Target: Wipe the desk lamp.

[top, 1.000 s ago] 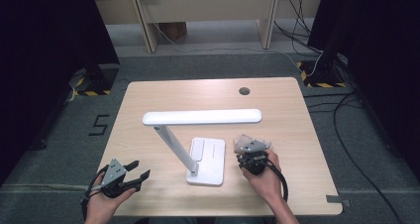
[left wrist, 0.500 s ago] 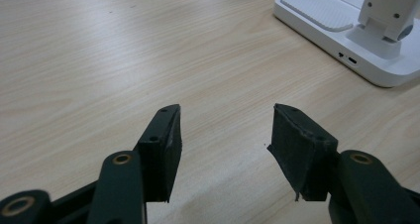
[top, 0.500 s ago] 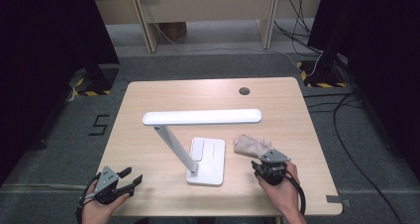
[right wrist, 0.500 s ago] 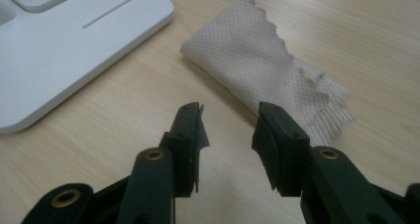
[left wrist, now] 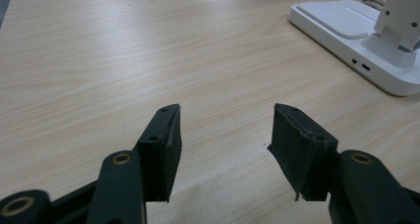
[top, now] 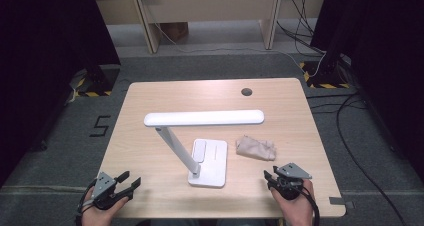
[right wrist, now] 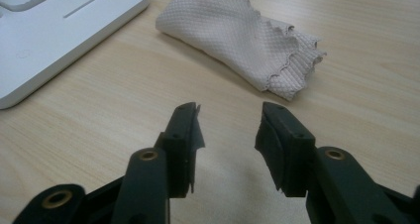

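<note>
the crumpled beige cloth (right wrist: 242,40) lies beside the desk lamp's base (top: 212,161). right gripper (right wrist: 228,130), its jaws just opening and empty, should approach low; left gripper (left wrist: 223,135) gapes idle.

Bare tabletop (top: 150,136) left of the lamp (top: 205,118); cloth (top: 256,148) right.
</note>
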Tool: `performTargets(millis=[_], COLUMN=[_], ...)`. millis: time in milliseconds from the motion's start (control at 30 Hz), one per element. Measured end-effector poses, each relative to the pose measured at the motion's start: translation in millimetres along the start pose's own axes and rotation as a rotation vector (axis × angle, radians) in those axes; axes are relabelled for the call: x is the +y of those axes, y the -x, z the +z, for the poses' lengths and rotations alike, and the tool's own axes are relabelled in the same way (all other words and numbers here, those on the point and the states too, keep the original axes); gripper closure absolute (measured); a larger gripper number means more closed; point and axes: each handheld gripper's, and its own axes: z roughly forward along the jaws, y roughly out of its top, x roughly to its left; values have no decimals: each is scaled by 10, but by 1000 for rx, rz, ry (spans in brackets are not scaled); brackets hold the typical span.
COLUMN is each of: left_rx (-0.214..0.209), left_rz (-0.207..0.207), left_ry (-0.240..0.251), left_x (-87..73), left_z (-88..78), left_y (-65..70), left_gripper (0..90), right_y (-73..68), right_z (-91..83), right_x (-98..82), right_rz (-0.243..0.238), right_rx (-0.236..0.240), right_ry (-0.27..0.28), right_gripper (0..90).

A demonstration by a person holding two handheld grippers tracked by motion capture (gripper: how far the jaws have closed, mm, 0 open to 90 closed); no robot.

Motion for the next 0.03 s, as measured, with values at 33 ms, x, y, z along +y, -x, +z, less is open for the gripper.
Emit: performTargets(millis=[33], left_rx=[-1], left_rz=[2], left_ry=[-7], left_x=[0], left_z=[3], left_y=[9], left_gripper=[445], right_y=[0], right_z=[4], right_x=[6], right_rz=[6], right_rx=[-3], right_ry=[8], right_gripper=[558])
